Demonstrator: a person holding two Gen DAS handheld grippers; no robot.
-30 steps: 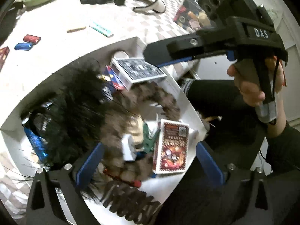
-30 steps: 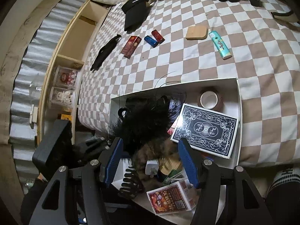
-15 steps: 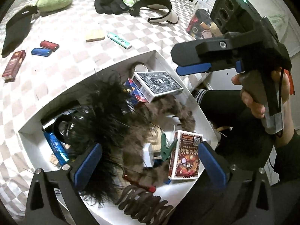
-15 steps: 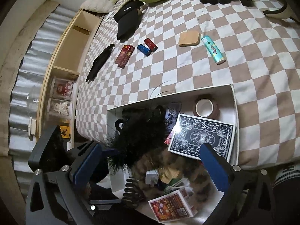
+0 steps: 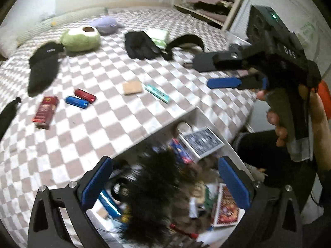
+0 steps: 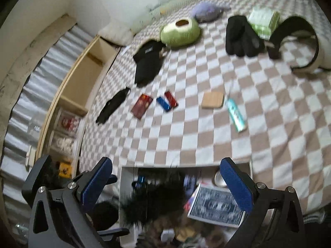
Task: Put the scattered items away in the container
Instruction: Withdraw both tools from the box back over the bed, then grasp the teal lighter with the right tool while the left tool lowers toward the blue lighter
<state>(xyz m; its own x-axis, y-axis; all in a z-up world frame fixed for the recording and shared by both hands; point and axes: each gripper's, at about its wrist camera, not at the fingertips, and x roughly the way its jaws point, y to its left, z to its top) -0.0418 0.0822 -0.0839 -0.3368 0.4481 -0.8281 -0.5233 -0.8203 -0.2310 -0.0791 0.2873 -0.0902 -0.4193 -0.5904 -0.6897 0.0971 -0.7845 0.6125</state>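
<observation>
The white container [image 6: 124, 177] lies just below both claws, holding a black feathery tuft [image 6: 153, 200], a patterned card box [image 6: 217, 206] and a red card box [image 5: 225, 204]. Ahead of the right gripper [image 6: 165, 181], a teal tube [image 6: 235, 113] lies lengthwise pointing away; the black cap's [image 6: 148, 62] lettering is unreadable. Both the right and the left gripper [image 5: 163, 179] gape wide, empty.

a wooden shelf unit [image 6: 82, 78] stands against the left side of the checkered bed cover [image 6: 279, 124], with clear boxes [image 6: 66, 132] in its lower compartments. beyond the cover's far right corner, an open cupboard [image 5: 209, 2] holds crumpled fabric.
</observation>
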